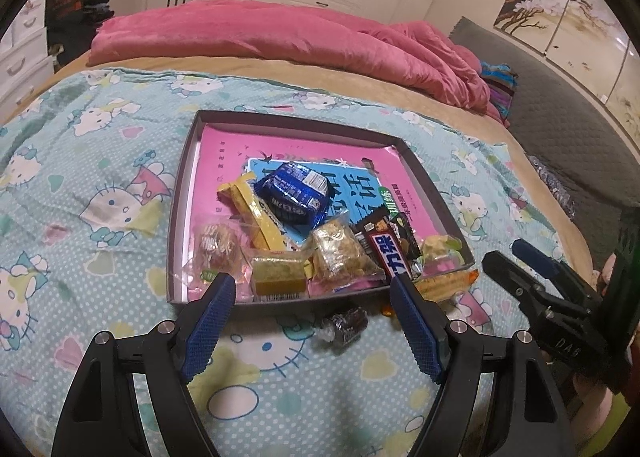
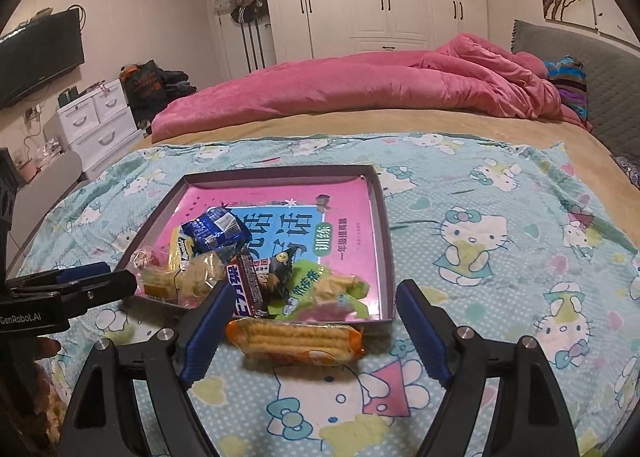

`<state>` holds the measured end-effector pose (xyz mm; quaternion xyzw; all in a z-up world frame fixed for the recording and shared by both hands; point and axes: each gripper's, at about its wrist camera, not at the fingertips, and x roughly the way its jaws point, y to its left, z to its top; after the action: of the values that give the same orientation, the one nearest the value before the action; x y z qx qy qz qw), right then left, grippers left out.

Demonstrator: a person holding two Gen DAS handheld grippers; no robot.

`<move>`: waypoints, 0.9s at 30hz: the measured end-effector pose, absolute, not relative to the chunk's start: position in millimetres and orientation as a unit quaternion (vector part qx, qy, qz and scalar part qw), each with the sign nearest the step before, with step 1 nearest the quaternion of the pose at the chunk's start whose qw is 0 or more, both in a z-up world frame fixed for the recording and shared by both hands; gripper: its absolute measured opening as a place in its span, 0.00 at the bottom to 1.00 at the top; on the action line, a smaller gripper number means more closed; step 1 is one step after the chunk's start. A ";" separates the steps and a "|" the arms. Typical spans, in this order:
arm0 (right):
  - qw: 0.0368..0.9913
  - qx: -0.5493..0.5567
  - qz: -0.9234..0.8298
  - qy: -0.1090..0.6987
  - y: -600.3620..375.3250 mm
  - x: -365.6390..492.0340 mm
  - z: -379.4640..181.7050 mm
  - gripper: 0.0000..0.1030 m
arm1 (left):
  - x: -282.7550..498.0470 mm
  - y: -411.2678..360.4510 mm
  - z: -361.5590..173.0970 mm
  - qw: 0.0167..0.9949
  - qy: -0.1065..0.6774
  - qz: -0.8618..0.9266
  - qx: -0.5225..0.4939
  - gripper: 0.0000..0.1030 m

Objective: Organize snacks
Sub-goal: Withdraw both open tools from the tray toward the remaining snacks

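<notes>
A shallow dark-rimmed cardboard tray [image 1: 182,193] with a pink and blue printed liner sits on the pale blue cartoon-cat bedspread [image 1: 80,177] of the bed, and most snacks lie heaped in the tray's near half. In that heap are a shiny blue foil packet [image 1: 294,193], a long yellow wafer bar [image 1: 256,213], a dark chocolate bar with white lettering [image 1: 386,253], a clear-wrapped golden rice cake [image 1: 340,249] and a yellow block in clear wrap [image 1: 278,275].

Outside the tray, just beside its near rim, lies an orange-ended clear pack of ridged yellow biscuits [image 2: 296,339]. A small dark-wrapped candy [image 1: 346,325] also rests on the bedspread just outside that near rim.

The left gripper [image 1: 312,299] hovers over the tray's near rim with its blue-padded fingers spread apart and nothing between them. The right gripper [image 2: 314,307] stands over the biscuit pack, its fingers apart either side and not touching it.
</notes>
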<state>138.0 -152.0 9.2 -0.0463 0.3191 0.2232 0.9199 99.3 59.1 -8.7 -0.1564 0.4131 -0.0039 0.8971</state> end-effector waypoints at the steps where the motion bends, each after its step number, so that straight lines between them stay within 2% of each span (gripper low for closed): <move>1: 0.920 -0.045 0.223 0.318 -153.2 137.5 10.2 0.80 | 98.2 59.3 -8.9 0.897 0.413 -0.003 -0.156 0.78; 27: 0.907 -0.057 0.240 0.342 -166.4 121.2 -2.4 0.80 | 88.4 37.4 -35.4 0.873 0.458 -0.029 -0.162 0.78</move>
<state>121.2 -166.4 -2.4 -0.0565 0.3421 0.2398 0.9068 88.4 37.4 -35.4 -0.1622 0.4584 -0.0294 0.8733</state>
